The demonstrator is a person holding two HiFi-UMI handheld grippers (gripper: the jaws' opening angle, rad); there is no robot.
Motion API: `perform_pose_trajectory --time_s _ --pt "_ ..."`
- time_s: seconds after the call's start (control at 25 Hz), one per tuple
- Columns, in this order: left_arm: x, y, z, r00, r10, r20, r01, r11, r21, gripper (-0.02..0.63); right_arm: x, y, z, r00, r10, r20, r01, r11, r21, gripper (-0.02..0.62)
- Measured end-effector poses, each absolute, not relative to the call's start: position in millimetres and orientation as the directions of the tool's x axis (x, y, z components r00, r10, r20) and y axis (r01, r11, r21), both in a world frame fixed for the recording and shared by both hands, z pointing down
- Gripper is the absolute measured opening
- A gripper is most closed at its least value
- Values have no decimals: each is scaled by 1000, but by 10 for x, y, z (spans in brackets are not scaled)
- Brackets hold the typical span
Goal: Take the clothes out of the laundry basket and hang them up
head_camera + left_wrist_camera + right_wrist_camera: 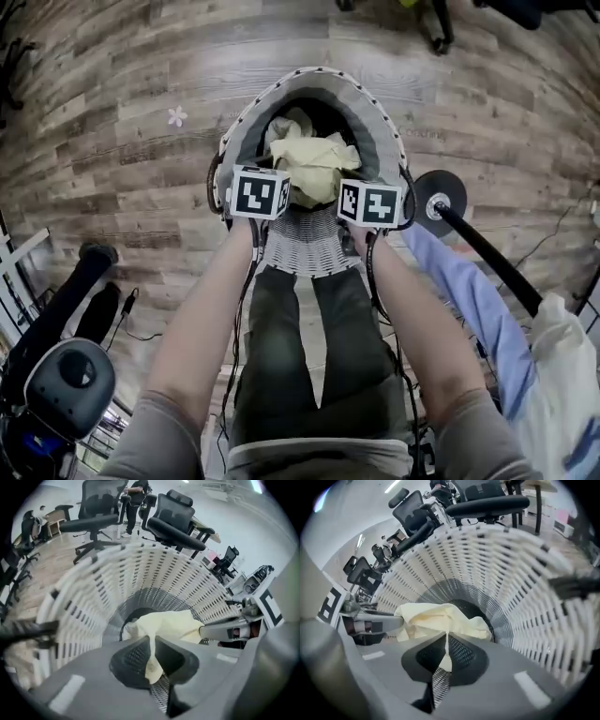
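Floor at far left, wood-look planks (pixel 112 187) with a small flower mark (pixel 177 116) on them. Moving in, the left gripper (pixel 151 644) is clamped tight on a fold of the pale yellow garment (pixel 168 623) - a strip of cloth hangs down through its closed jaws. Centre stage, that garment lies bunched inside the white slatted laundry basket (pixel 244 122), which stands on the floor in front of the person's legs, with another light piece of clothing (pixel 281 127) behind it. Next, the right gripper (pixel 446 641) is also pinched shut on the same yellow garment, a thin edge of it caught between the jaws. Off to the right, a black pole (pixel 487 253) rises from a round base (pixel 441 195), with a blue shirt (pixel 469 300) and a white garment (pixel 567 366) beside it.
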State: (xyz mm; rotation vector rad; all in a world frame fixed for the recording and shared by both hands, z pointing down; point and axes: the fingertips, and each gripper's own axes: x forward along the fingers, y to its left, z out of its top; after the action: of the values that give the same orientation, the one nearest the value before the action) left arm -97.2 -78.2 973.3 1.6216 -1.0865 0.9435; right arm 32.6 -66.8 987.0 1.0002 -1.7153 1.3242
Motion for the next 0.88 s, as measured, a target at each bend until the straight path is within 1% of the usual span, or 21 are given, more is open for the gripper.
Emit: perform_pose_trajectory --time_s 0.16,0.36,0.52,0.72,0.88 --pt "-1079 -730 9264 310 -238 920 -945 -180 272 29 214 -675 9222 -456 -187 870 -888 167 -429 38" --pt "-1185 -708 8594 311 -265 913 -944 -200 263 29 97 -730 8407 -509 -234 828 -856 236 -460 38" --pt "-1215 -711 8037 327 -303 895 -940 -199 276 29 103 -772 7738 -538 -237 809 -834 289 -470 38" --pt "-1255 -751 7221 364 -371 854 -927 -232 294 28 9 -861 6813 -555 -278 784 -804 421 -419 38" --pt "-1335 -755 6562 364 -436 823 -926 -267 268 28 -37 -847 6102 -585 -331 741 -772 507 -384 38"
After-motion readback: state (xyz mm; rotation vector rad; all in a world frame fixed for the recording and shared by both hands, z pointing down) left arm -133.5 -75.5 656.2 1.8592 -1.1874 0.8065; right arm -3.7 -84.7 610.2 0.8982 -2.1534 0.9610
